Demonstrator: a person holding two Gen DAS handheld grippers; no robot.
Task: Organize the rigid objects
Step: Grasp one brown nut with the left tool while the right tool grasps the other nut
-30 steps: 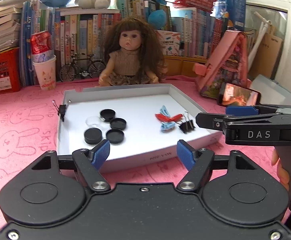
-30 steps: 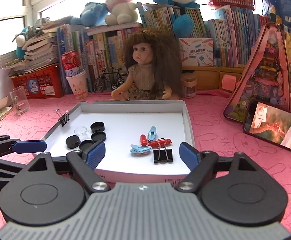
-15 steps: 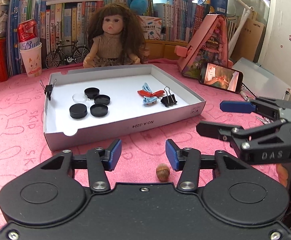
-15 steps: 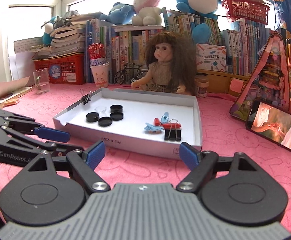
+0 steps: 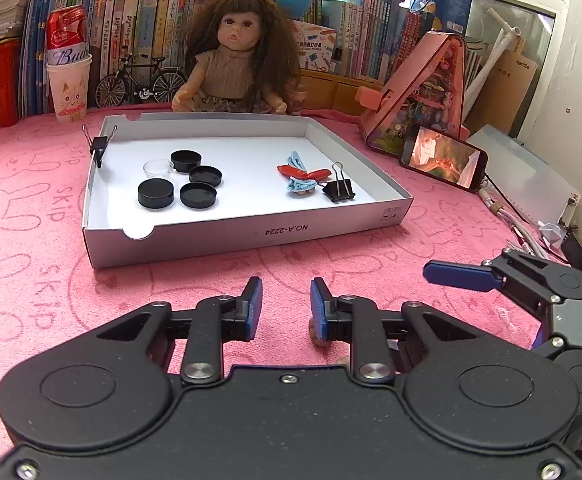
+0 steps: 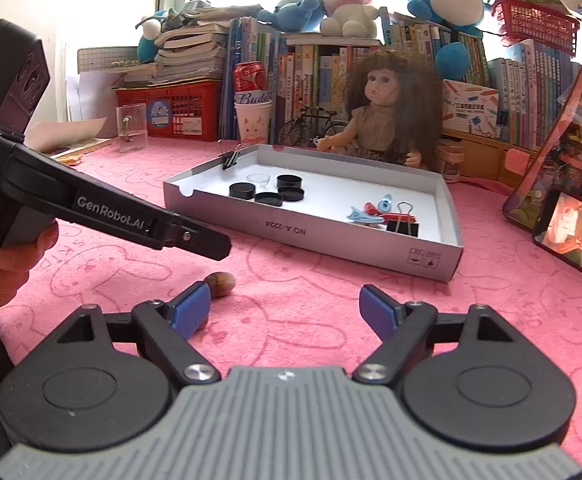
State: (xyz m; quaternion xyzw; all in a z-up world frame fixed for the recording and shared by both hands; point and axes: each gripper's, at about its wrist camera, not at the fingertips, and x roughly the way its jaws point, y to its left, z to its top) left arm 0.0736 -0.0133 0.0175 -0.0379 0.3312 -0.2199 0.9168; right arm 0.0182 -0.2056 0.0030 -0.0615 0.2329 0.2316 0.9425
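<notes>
A white shallow box lies on the pink cloth. It holds several black caps, a clear cap, red and blue hair clips and a black binder clip. A small brown nut lies on the cloth in front of the box. My left gripper is open, narrowly, low over the cloth; the nut is partly hidden behind its right finger. My right gripper is open and empty, to the right of the nut.
Another binder clip is clamped on the box's left wall. A doll, paper cup with a can, toy bicycle, books and red crates line the back. A phone and pink toy house stand at the right.
Both grippers have pulled back from over the box toward the near edge of the cloth. The left gripper's fingers have narrowed and come down beside the nut.
</notes>
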